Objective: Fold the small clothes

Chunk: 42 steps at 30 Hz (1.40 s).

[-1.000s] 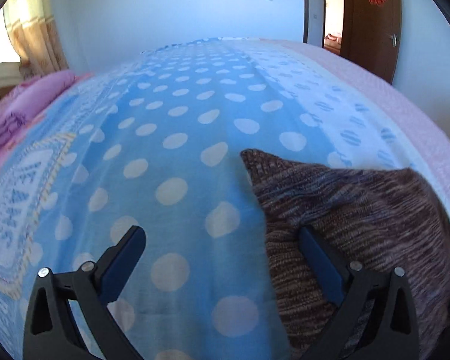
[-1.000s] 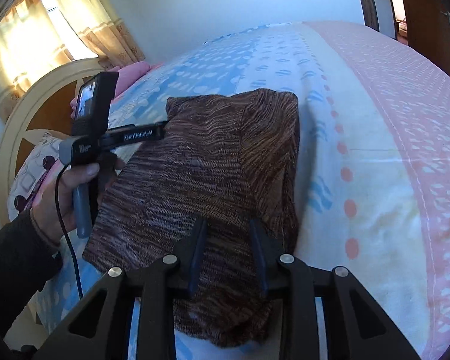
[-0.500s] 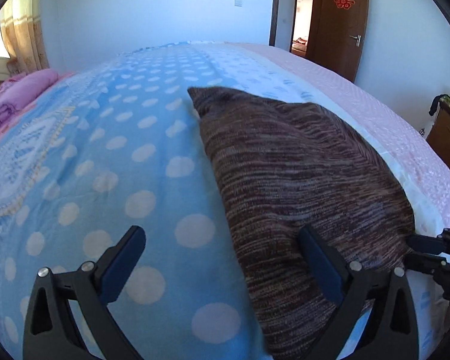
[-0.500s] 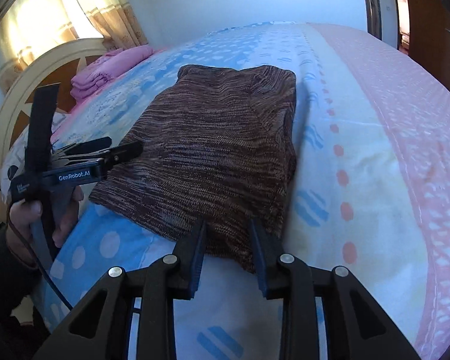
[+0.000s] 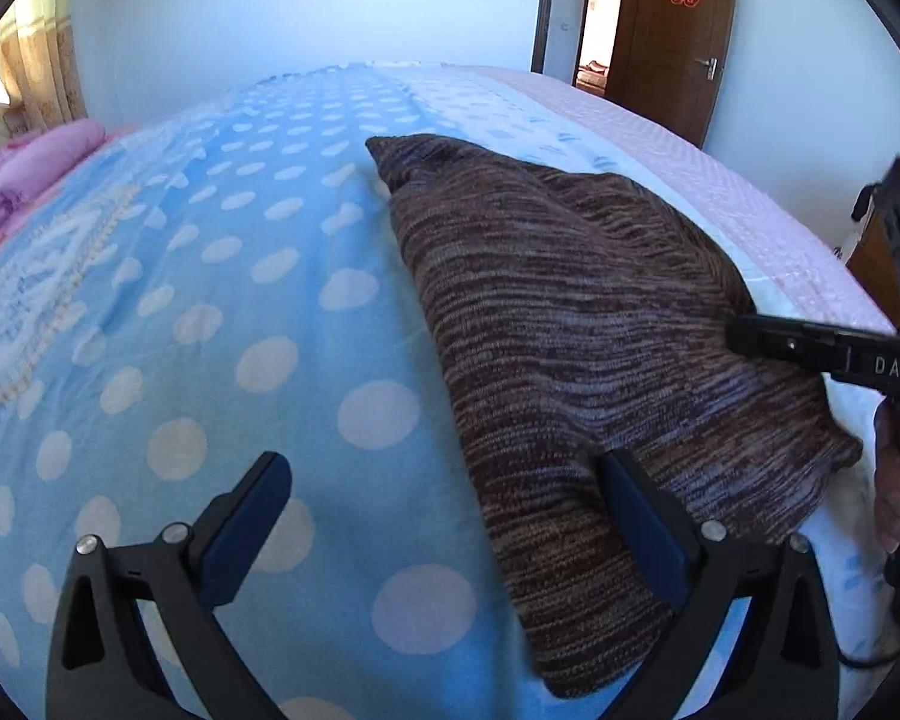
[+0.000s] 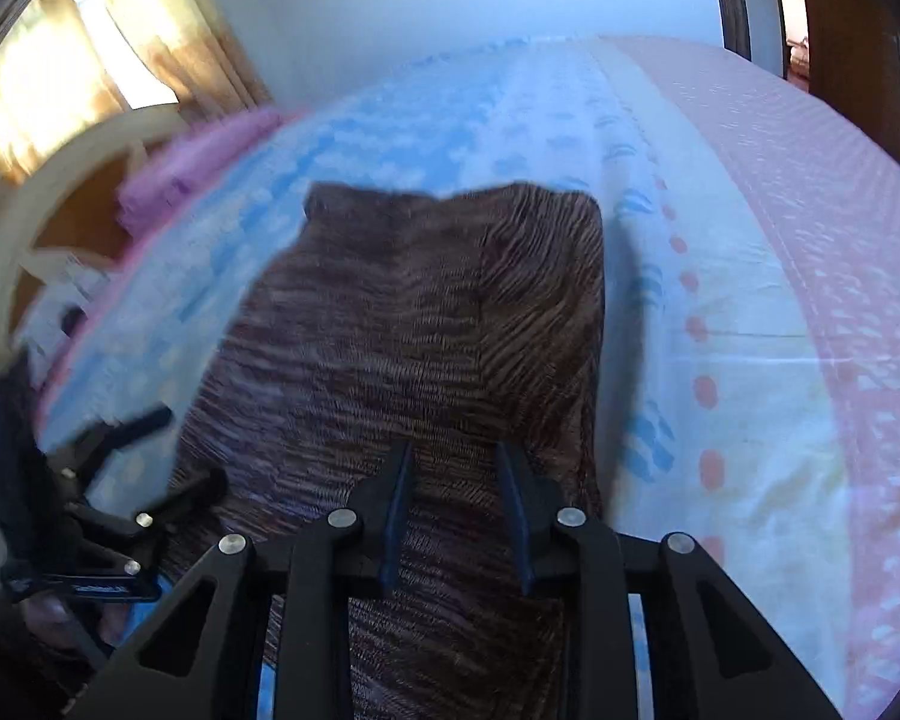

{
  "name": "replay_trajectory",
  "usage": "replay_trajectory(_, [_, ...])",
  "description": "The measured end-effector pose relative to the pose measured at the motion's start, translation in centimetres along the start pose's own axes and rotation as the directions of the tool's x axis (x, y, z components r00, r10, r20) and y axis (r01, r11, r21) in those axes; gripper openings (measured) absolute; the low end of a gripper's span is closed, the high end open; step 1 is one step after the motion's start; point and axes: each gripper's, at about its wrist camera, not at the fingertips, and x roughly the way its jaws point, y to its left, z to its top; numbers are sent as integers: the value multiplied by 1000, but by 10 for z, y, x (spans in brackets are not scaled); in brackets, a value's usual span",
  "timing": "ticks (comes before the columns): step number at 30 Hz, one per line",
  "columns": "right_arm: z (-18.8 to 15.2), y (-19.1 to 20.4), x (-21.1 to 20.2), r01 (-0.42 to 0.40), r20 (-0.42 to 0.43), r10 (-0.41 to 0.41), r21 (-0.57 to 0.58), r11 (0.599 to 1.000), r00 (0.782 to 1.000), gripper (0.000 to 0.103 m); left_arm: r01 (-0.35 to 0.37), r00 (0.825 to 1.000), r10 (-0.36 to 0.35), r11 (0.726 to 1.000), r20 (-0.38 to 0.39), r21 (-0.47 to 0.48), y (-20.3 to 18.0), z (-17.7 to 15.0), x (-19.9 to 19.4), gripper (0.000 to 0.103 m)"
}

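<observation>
A folded brown striped knit garment (image 5: 582, 324) lies flat on the bed; it also shows in the right wrist view (image 6: 426, 330). My left gripper (image 5: 444, 516) is open wide and empty at the garment's near left edge, its right finger over the knit. My right gripper (image 6: 456, 480) hovers over the garment's near end with its jaws a narrow gap apart and nothing between them. The right gripper's tip (image 5: 810, 345) reaches over the garment's right edge in the left wrist view. The left gripper (image 6: 120, 480) shows at the garment's left side in the right wrist view.
The bed has a blue polka-dot blanket (image 5: 240, 330) and a pink-patterned sheet (image 6: 810, 300) on the right. Folded pink clothes (image 5: 36, 168) lie near the headboard (image 6: 60, 222). A brown door (image 5: 672, 30) stands at the back.
My right gripper has moved forward over the garment's near end; its view is blurred by motion. My left gripper has drawn back and swung right, so more of the garment shows.
</observation>
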Motion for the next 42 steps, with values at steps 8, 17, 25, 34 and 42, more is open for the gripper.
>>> replay_trajectory(8, [-20,-2,-16,2,5,-2,-42,999,1000,18,28,999,-28,999,-21,-21,3,1,5,103])
replay_trajectory(17, [-5,-17,-20,-51,46,49,40,998,998,21,33,999,-34,999,-39,-15,2,3,9,103])
replay_trajectory(25, [-10,-16,-30,-71,82,68,33,997,994,24,11,1000,-11,1000,-23,8,-3,7,3,103])
replay_trajectory(34, [21,-49,-27,-31,118,19,105,994,993,54,59,998,-59,998,-22,-21,-5,17,6,103])
replay_trajectory(42, [41,-66,7,-90,80,78,162,983,994,54,106,993,-106,994,-56,-2,-12,18,18,100])
